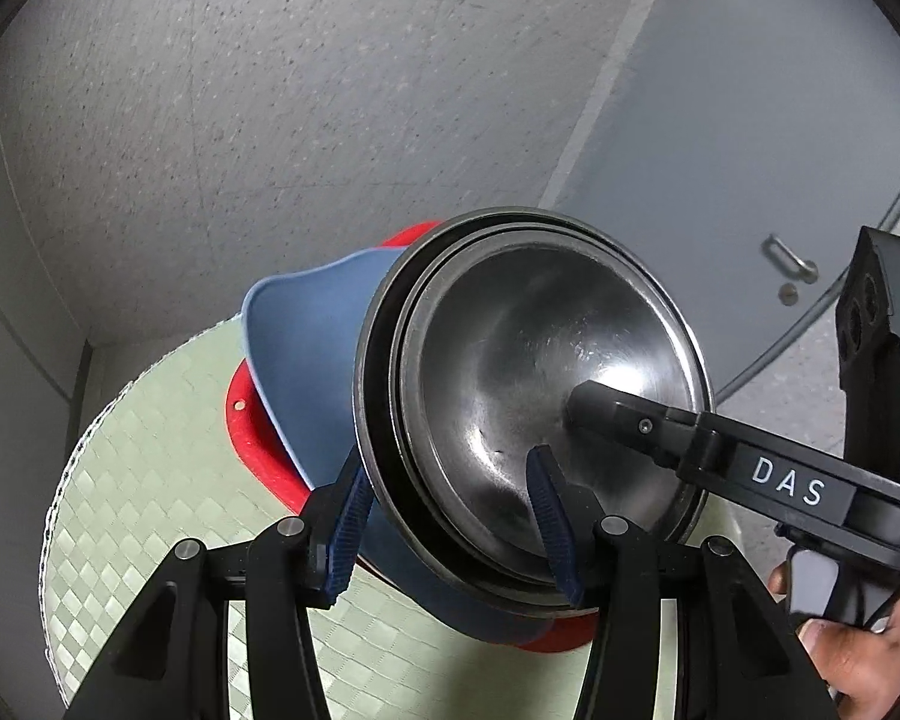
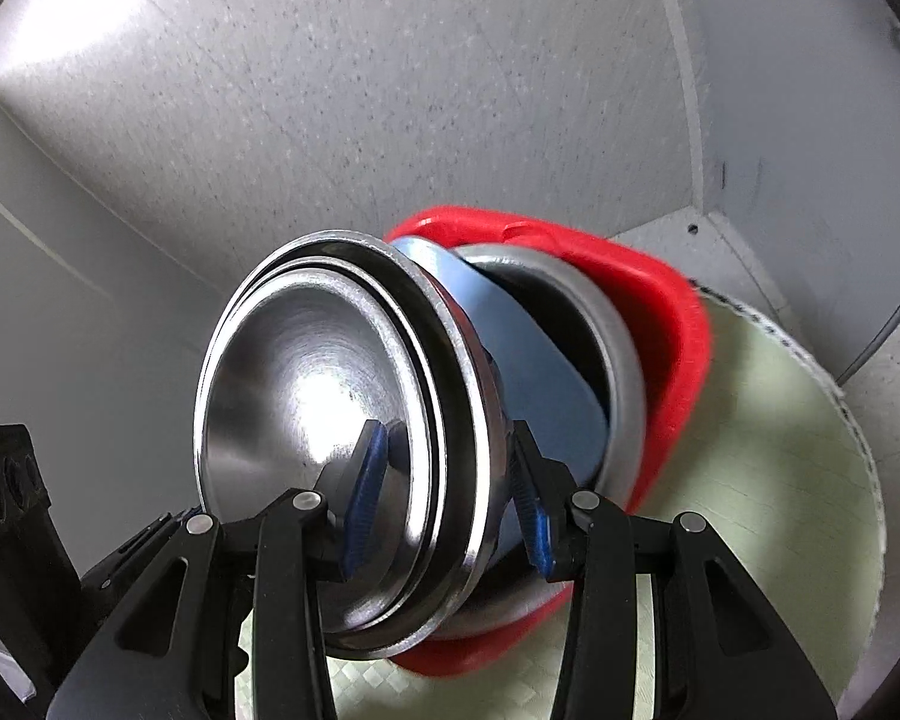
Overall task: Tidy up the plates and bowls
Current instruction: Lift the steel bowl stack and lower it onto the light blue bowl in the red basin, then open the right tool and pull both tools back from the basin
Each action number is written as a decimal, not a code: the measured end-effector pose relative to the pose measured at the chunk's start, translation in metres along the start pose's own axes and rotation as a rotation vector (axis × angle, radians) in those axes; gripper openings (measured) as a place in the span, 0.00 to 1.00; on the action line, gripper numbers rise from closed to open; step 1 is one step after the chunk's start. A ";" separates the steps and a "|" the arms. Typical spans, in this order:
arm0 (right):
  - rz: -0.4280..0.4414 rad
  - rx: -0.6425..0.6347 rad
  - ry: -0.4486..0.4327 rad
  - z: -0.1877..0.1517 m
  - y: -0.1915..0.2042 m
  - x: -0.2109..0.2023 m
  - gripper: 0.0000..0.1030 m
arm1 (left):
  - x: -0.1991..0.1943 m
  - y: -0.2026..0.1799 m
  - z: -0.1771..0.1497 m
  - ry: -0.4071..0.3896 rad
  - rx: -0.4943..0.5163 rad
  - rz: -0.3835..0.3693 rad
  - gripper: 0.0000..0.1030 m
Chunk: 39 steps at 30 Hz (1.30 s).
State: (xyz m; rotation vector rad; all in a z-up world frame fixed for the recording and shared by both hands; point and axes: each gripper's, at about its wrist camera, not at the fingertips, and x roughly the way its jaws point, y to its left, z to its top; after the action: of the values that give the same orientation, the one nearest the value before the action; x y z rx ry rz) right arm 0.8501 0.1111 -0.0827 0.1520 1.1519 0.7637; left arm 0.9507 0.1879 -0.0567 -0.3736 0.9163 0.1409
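Note:
Nested steel bowls sit tilted in a stack on a blue dish, a grey dish and a red dish. My left gripper is shut on the near rims of the steel bowls, one pad inside and one outside. My right gripper is shut on the opposite rims the same way. In the left wrist view one of its fingers reaches into the top bowl. Under the stack shows a round pale-green checkered mat.
Speckled grey floor lies beyond the stack. A grey door with a handle fills the upper right of the left wrist view. A person's hand holds the right gripper. The left gripper's body shows at the lower left.

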 end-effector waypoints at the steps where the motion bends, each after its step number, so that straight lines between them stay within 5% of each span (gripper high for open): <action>1: 0.001 0.000 0.008 -0.001 -0.002 0.005 0.40 | 0.002 -0.002 0.002 0.002 -0.002 -0.001 0.46; 15: -0.033 -0.041 0.004 -0.008 0.000 0.020 0.46 | 0.024 -0.025 0.021 -0.043 0.022 0.039 0.57; 23: -0.043 -0.056 -0.049 -0.017 -0.003 0.000 0.65 | -0.007 -0.023 0.003 -0.128 0.040 0.095 0.84; 28: -0.059 -0.075 -0.106 -0.037 0.002 -0.031 0.67 | -0.046 -0.044 -0.024 -0.232 0.079 0.146 0.97; 39: -0.144 -0.131 -0.254 -0.116 0.016 -0.135 0.80 | -0.141 -0.076 -0.116 -0.340 0.131 0.141 0.99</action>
State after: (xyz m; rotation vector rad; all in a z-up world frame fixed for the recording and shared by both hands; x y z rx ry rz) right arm 0.7166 0.0097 -0.0215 0.0541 0.8594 0.6686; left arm 0.7995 0.0791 0.0109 -0.1556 0.6107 0.2636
